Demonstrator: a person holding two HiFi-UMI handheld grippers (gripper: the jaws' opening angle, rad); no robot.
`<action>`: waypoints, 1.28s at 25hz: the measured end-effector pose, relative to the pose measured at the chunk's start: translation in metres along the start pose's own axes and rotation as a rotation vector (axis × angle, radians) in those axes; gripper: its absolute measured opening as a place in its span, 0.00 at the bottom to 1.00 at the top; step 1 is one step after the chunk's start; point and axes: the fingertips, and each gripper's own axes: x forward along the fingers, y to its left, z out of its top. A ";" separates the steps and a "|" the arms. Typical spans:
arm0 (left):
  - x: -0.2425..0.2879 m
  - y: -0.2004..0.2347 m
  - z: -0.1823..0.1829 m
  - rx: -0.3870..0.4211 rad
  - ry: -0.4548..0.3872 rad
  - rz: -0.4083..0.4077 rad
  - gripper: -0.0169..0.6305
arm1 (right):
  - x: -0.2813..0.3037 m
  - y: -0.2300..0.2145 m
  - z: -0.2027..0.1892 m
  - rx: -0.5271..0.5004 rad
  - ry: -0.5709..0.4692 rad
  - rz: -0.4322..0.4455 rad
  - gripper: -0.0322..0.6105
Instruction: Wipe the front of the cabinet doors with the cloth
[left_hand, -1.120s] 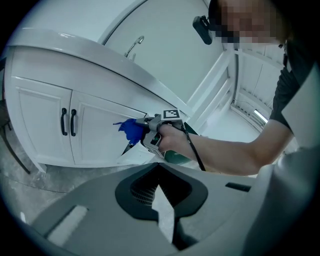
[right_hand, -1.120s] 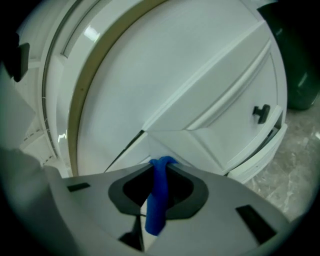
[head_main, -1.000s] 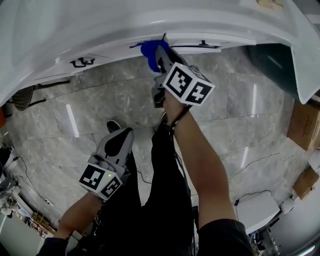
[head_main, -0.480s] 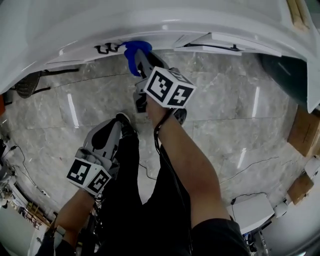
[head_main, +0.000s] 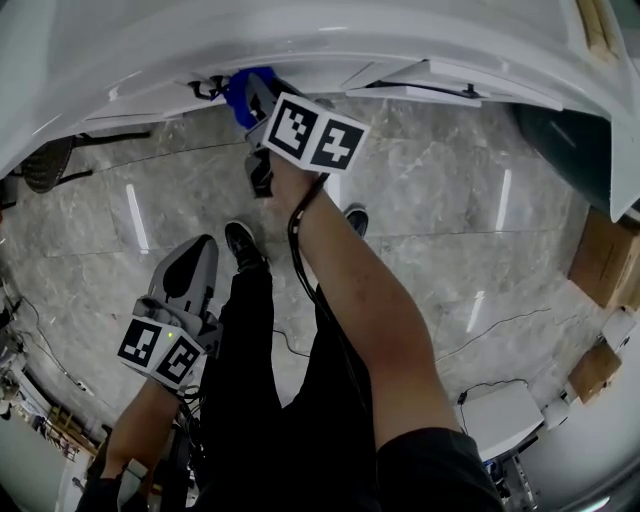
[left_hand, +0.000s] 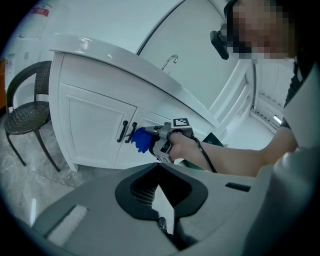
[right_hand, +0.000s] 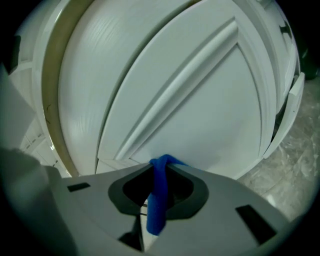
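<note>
Mid-wipe at upper left, the right gripper (head_main: 248, 93), clamped on the blue cloth (right_hand: 158, 200), presses the cabinet door (right_hand: 200, 100); the next move is probably a steady sideways sweep, while the left gripper (head_main: 192, 272) idles with its jaws together.

This is a kitchen-like corner in a cluttered work space. Ahead of the right tool (head_main: 248, 98) stands a white cabinet (left_hand: 92, 107) with panelled doors (right_hand: 200, 100), black handles (left_hand: 122, 131) and a tap (left_hand: 171, 60) above its bench (left_hand: 115, 54). A wicker chair (left_hand: 25, 112) stands left of the tool. Below it is a marble floor (head_main: 440, 190), with boxes (head_main: 603, 250) and cables (head_main: 497, 322) far to its right.
</note>
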 end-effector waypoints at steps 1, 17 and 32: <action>0.004 -0.005 -0.002 -0.003 0.002 -0.005 0.02 | -0.005 -0.007 0.005 0.002 -0.007 -0.008 0.14; 0.079 -0.094 -0.017 -0.003 0.039 -0.075 0.02 | -0.088 -0.116 0.078 0.042 -0.066 -0.087 0.14; 0.057 -0.073 -0.018 0.000 0.057 -0.089 0.03 | -0.096 -0.111 0.034 0.091 -0.118 -0.105 0.14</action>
